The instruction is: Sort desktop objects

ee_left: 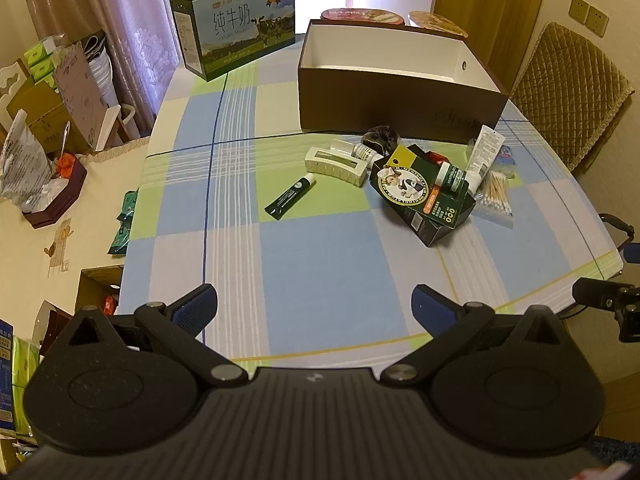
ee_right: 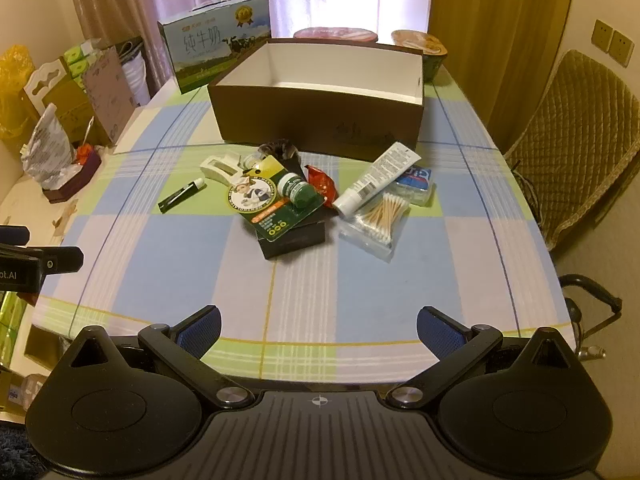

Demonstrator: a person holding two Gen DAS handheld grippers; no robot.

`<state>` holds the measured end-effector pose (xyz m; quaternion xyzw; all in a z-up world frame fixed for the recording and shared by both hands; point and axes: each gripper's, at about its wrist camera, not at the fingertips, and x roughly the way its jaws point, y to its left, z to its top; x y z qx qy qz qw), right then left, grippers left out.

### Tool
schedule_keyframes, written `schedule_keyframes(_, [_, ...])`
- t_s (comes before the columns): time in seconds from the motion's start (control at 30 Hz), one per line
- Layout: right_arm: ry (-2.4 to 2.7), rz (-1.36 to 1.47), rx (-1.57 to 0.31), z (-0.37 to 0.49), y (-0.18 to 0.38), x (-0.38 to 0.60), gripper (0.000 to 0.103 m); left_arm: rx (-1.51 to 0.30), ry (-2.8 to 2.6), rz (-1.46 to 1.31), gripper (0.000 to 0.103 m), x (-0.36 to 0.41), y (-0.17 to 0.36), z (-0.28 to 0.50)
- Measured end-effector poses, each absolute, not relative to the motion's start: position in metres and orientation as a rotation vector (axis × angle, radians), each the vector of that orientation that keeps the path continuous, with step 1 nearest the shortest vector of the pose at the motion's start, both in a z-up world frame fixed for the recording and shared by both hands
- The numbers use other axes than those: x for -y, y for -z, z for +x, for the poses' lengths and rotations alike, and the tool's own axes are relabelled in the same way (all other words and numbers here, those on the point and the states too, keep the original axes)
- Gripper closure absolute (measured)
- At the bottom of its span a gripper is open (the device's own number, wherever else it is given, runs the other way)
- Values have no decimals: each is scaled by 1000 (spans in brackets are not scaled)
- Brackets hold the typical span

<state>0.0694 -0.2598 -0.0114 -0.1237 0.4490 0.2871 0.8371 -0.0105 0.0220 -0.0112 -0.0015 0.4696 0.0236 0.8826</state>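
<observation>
Sorting had not started: both tools hung over the near edge of the checked blue, green and white worktop (ee_right: pixel 180 248), well short of the clutter. Left hand-held gripper (ee_left: pixel 314 308) had its jaws spread, nothing between them; right hand-held gripper (ee_right: pixel 320 332) likewise spread and empty. The big open brown cardboard box with white inside (ee_right: pixel 320 108) sat at the far side and looked empty, so I judged it the likely bin. Items lay in a loose cluster just in front of it: a dark green squeeze tube with white cap (ee_left: pixel 291 196) lying alone on the left, a cream plastic hair claw clip (ee_left: pixel 336 162) just beyond it, a dark green printed carton with a cartoon badge (ee_right: pixel 276 208) in the middle with a small green-capped bottle (ee_right: pixel 298 192) resting on it, a red foil sachet (ee_right: pixel 322 184) touching its right side, a long white tube (ee_right: pixel 376 178) farther right, and a clear bag of cotton swabs (ee_right: pixel 380 220) nearest on the right. Next move, in my view: left tool goes forward to the lone green tube, jaws lined up across its narrow width; it lay flat, so a low approach would be needed. Right tool could take the swab bag; the slack film may slip.
</observation>
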Motion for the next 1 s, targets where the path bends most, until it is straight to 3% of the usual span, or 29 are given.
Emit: schedule_keyframes(1.0, [-611, -266, -950, 64, 14, 248, 2, -979, -49, -4, 1, -36, 12, -11])
